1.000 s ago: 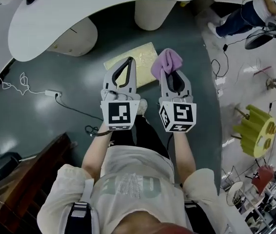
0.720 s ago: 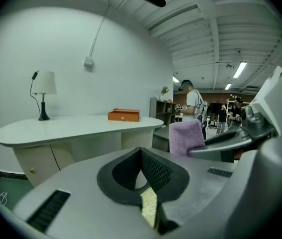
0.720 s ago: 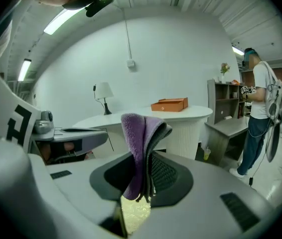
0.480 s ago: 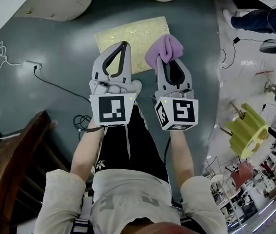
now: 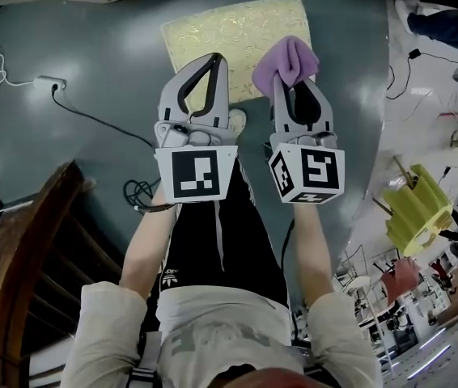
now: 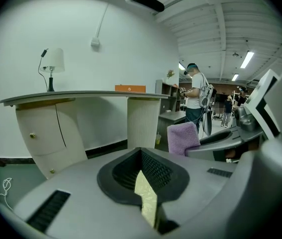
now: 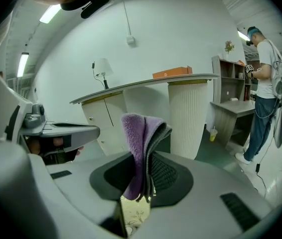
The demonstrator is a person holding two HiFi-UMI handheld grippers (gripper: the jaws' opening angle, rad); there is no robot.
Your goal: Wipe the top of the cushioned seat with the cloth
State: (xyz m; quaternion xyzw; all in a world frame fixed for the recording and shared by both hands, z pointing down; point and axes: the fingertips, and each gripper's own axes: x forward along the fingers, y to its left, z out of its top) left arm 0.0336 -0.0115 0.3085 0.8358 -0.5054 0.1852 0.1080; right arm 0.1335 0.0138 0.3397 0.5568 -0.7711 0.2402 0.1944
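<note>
From the head view, the person's two forearms are stretching forward side by side, each hand carrying a tool. The left tool (image 5: 214,61) is holding its jaws closed tip to tip with nothing between them. In the left gripper view only a sliver of yellow seat is showing through the slit. The right tool (image 5: 295,86), just beside it at 3 o'clock, is clamping a folded purple cloth (image 5: 286,60), and the cloth's free part is bunching up beyond the jaw tips. Both tools are hovering over the near edge of the cushioned seat (image 5: 233,31), a pale yellow patterned square lying on the dark floor (image 5: 91,160) at 12 o'clock from the person. Whether the cloth is touching the seat cannot be told. A power strip (image 5: 48,82) is lying on the floor at 10 o'clock, well apart from the seat. Farther off, in the right gripper view, a curved table (image 7: 146,85) is carrying a lamp (image 7: 101,68) and an orange box (image 7: 170,72), and another person (image 7: 266,78) is standing at 3 o'clock
</note>
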